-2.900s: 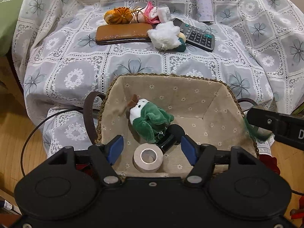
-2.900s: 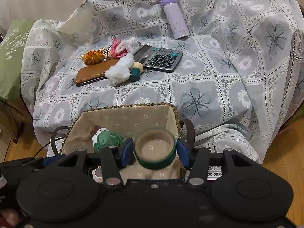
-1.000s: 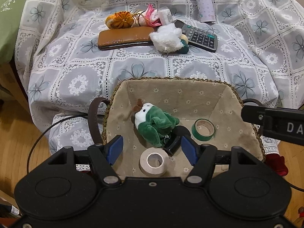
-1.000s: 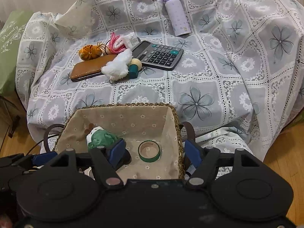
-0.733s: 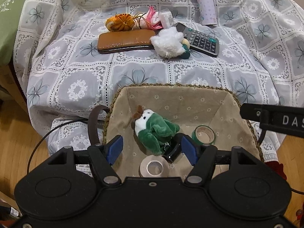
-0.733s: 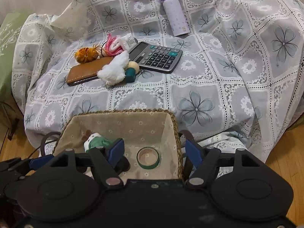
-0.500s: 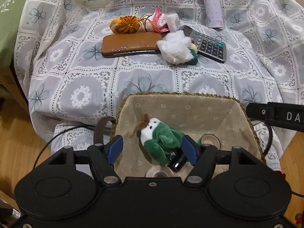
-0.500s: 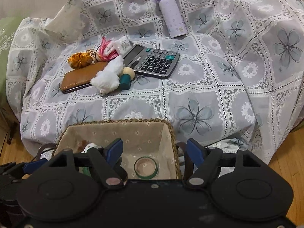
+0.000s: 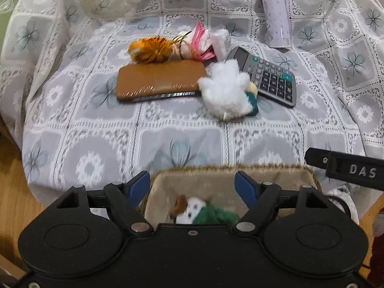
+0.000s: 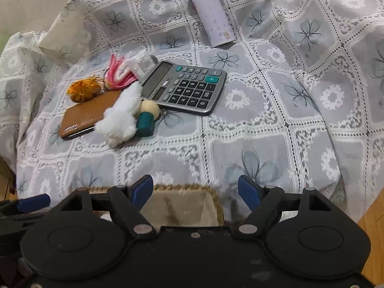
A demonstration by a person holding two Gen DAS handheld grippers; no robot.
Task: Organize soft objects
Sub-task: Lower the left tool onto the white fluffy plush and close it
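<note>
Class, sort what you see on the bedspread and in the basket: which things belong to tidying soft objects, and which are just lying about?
Belong:
fluffy white plush toy
green-and-white plush toy
orange fabric pumpkin
lined woven basket

Lying about:
grey calculator
lilac bottle
brown leather wallet

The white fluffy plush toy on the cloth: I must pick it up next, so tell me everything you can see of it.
The white fluffy plush toy lies on its side on the grey-and-white lace-patterned cloth. Its pile is long, shaggy and soft-looking. A teal part and a cream ball show at its right side. It overlaps the right end of the brown leather wallet and touches the grey calculator's near-left corner. No claw touches it.
</note>
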